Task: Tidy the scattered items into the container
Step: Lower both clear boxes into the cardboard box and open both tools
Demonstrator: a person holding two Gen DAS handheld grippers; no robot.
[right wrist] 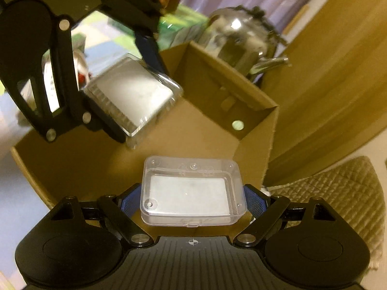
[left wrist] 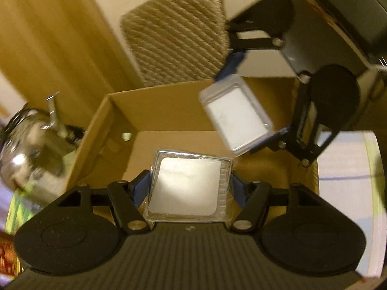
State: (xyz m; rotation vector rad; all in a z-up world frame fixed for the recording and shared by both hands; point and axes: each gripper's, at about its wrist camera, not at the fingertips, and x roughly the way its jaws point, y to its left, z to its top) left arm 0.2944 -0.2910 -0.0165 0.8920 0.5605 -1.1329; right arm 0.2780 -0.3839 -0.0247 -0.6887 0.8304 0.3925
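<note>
- Nearest in the left wrist view, the left claw is clamped on a square clear case with a white insert; its blue pads press the case's left and right sides.
- That square case sits between the fingers, flat face toward the camera, far edge pointing forward into the box; its sides look about equal, so no long axis can be told.
- Nearest in the right wrist view, the right claw is closed on a rectangular clear case, blue pads on its two short ends.
- The rectangular case's long axis runs across the claw from finger to finger, with its hinged edge on the far side, away from the camera.
- Beyond both claws lies the open cardboard box; both cases are held in the air over its opening, neither touching its floor.
- In the left view the rectangular case hangs tilted to the upper right, over the box's far right part, its long axis running diagonally.
- In the right view the square case sits tilted at upper left, above the box's far left side.
- Just past the box's wall stands a shiny metal kettle, blurred.
- Farther off is a quilted beige cushion beside a wooden panel.
</note>
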